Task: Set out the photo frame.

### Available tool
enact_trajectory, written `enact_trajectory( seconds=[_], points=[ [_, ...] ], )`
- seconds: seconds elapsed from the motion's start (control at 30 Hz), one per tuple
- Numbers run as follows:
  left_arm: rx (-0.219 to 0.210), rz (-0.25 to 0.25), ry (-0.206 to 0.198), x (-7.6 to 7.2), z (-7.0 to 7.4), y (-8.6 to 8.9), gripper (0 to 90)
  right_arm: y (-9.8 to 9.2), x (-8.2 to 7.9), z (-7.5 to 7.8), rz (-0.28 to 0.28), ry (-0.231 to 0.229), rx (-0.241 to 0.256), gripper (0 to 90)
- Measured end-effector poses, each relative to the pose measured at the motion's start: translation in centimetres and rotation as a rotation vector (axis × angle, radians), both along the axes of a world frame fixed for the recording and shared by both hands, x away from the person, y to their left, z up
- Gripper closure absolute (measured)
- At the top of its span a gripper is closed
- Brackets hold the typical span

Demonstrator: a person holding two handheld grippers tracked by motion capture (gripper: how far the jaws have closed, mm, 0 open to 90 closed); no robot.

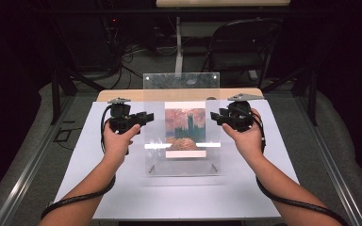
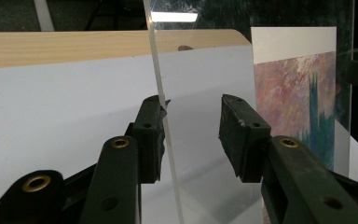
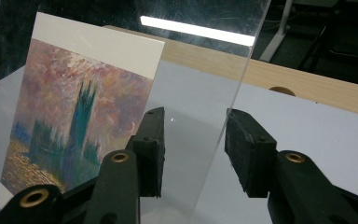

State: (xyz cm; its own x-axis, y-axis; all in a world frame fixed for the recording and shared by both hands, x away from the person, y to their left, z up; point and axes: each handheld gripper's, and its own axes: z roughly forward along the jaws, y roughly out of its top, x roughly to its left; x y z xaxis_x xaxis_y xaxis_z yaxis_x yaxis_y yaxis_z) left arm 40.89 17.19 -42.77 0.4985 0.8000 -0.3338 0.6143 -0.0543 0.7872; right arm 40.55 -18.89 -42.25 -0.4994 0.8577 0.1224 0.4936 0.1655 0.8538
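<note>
The high view shows a clear acrylic sheet held above the middle of the table, tilted with its far edge raised, over a painted print of a tower under a pink sky lying on the white surface. The left tongs sit at the sheet's 9 o'clock edge and the right tongs at its 3 o'clock edge, each held in a hand.

The left gripper view adds what the overhead cannot: the sheet's edge runs up between the spread jaws, touching the left-hand pad while the other pad stands clear, so the left tongs are released, not clamped. The print shows through the sheet at 2 o'clock.

In the right gripper view the sheet's edge also passes between the jaws of the right tongs, close to the right-hand pad; whether it touches is unclear, and the jaws gape, released. The print lies at 10 o'clock.

A wooden strip borders the table's far edge. Beyond, at 12 o'clock, a folding chair stands in a dark room with cables on the floor.
</note>
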Motion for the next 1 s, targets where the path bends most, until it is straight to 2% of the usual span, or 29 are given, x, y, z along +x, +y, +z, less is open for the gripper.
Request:
enact_trajectory(
  seconds=[0.1,0.4,0.5,0.67,1.0],
  points=[
    [0.016,-0.008,-0.018,-0.7,0.2,0.0,60.8,-0.1,-0.5,0.2,0.003,-0.009,-0.001,59.4],
    [0.012,-0.036,-0.064,-2.8,0.6,0.5,64.3,-0.7,-2.5,0.8,0.033,-0.030,0.017,65.9],
    [0.005,-0.043,-0.079,-3.6,0.7,0.6,65.4,-0.9,-3.3,0.9,0.042,-0.051,0.014,67.2],
    [0.025,-0.052,-0.105,-4.8,0.9,0.7,66.3,-1.0,-4.5,1.1,0.053,-0.078,-0.003,69.2],
    [0.005,-0.068,-0.138,-6.8,0.8,1.1,69.2,-1.5,-6.6,1.3,0.067,-0.089,0.024,73.7]
  ],
)
